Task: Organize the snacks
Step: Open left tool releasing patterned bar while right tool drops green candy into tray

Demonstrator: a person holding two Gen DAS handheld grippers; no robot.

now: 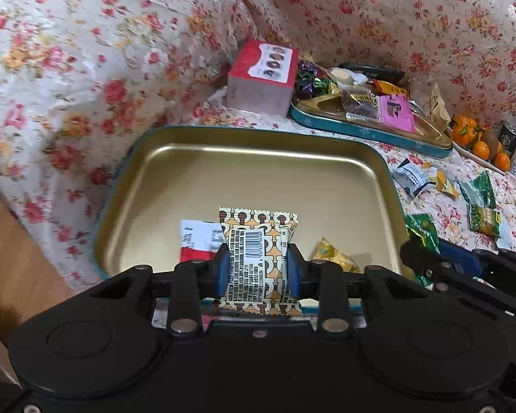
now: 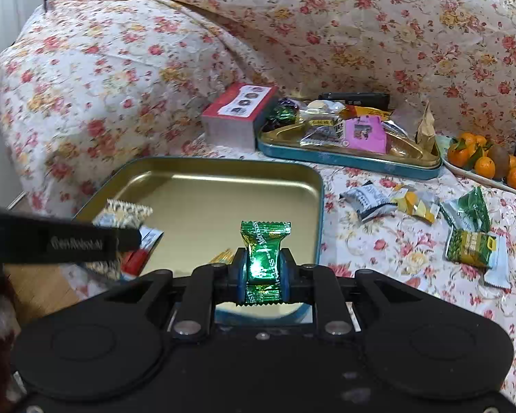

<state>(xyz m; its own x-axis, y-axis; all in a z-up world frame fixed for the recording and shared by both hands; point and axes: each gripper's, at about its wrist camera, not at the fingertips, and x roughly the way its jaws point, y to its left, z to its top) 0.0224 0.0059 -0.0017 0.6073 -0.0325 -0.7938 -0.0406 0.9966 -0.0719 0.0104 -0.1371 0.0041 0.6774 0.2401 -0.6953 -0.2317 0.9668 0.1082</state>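
Observation:
My left gripper is shut on a cream-and-brown patterned snack packet, held over the near edge of a gold tin tray. A red-and-white packet and a gold candy lie in the tray. My right gripper is shut on a green foil candy, held over the same tray's near right part. The left gripper with its packet shows at the left of the right wrist view. The right gripper shows at the right of the left wrist view.
A second tin tray with several mixed sweets stands behind, next to a red box. Loose packets and green packets lie on the floral cloth to the right. A plate of oranges and a can stand far right.

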